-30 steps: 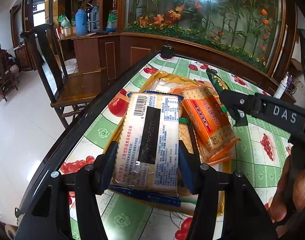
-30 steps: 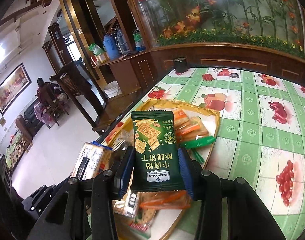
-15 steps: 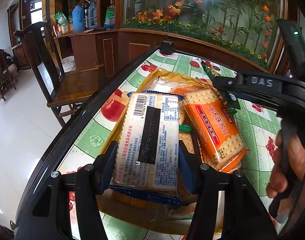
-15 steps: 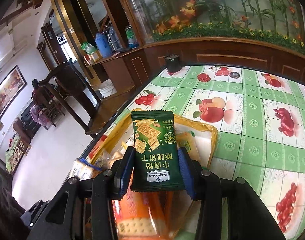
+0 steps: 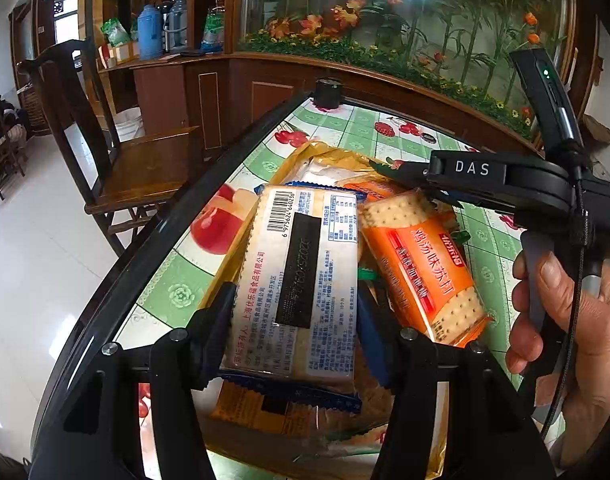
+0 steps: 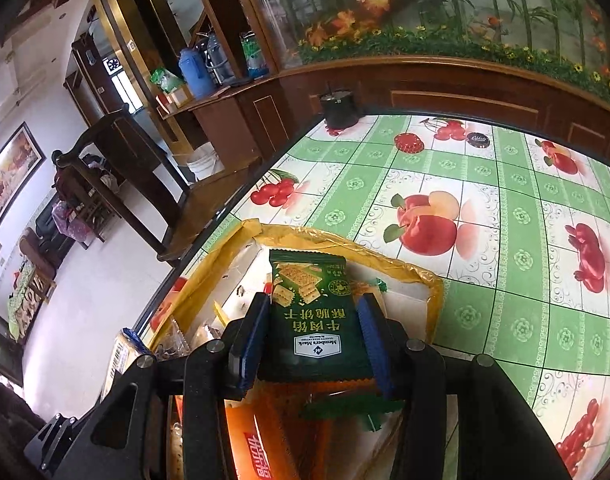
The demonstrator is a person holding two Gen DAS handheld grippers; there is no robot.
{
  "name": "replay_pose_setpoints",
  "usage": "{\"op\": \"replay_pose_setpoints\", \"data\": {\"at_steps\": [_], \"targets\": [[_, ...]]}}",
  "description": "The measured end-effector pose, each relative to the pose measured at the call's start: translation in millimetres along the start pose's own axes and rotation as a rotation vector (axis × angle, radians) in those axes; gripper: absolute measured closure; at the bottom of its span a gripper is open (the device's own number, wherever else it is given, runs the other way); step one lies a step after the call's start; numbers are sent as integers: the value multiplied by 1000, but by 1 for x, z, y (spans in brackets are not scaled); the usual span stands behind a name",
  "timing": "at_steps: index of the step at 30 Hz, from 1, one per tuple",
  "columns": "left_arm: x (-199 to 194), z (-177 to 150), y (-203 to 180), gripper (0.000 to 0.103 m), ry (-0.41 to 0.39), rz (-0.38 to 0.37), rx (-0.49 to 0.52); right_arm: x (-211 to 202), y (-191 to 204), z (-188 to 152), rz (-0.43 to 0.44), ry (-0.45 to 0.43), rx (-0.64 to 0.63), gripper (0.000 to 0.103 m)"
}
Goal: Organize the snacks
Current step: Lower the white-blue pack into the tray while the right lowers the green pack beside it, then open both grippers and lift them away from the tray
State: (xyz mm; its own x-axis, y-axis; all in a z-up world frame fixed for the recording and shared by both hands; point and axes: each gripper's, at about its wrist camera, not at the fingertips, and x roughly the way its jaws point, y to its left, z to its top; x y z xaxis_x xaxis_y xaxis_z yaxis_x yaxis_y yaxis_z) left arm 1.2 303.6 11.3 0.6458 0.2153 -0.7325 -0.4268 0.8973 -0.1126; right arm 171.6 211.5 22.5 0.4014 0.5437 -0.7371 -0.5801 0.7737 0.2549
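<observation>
My left gripper [image 5: 295,296] is shut on a white cracker pack [image 5: 301,264] with a barcode, held over the near end of the yellow-lined tray [image 5: 317,156]. An orange cracker pack [image 5: 421,272] lies in the tray just to its right. In the right wrist view my right gripper [image 6: 311,308] hangs over the same tray [image 6: 385,256]. Its jaws are opening, and a dark green cracker packet [image 6: 317,320] sits loose between the pads with slim gaps on both sides. Below it lies the orange pack [image 6: 265,440]. The white pack [image 6: 119,354] shows at the lower left.
The tray sits by the table's dark left edge [image 5: 145,248], with a wooden chair [image 5: 137,168] beyond it. A black cup [image 6: 339,108] stands at the far corner and a small dark lid [image 6: 480,139] lies on the fruit-print cloth. A hand [image 5: 577,320] holds the right gripper's handle.
The right gripper has moved across and down over the tray's far end; its pads have come off the green packet, which sits lower between them. The left gripper keeps its white pack.
</observation>
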Motion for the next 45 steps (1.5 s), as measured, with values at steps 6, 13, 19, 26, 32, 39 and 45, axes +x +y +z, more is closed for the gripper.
{"op": "replay_pose_setpoints", "data": {"at_steps": [6,13,19,26,32,39,45], "targets": [[2,5,-1,47,7,-20,0,-13,-13,-5,35,-27,72,36],[8,9,-4,47,25,-39,-1,-37,-26,-17,97,-60,156,33],[9,11,-9,47,22,-30,2,-72,-28,-42,137,-112,204,33],[14,16,-13,47,15,-20,6,-114,-31,-90,158,-144,234,31],[14,16,-19,47,7,-3,17,-144,-32,-145,95,-133,198,30],[11,12,-23,47,-4,17,24,-163,-42,-182,22,-109,177,30],[10,9,-25,47,-12,30,25,-179,-40,-204,2,-106,156,30]]}}
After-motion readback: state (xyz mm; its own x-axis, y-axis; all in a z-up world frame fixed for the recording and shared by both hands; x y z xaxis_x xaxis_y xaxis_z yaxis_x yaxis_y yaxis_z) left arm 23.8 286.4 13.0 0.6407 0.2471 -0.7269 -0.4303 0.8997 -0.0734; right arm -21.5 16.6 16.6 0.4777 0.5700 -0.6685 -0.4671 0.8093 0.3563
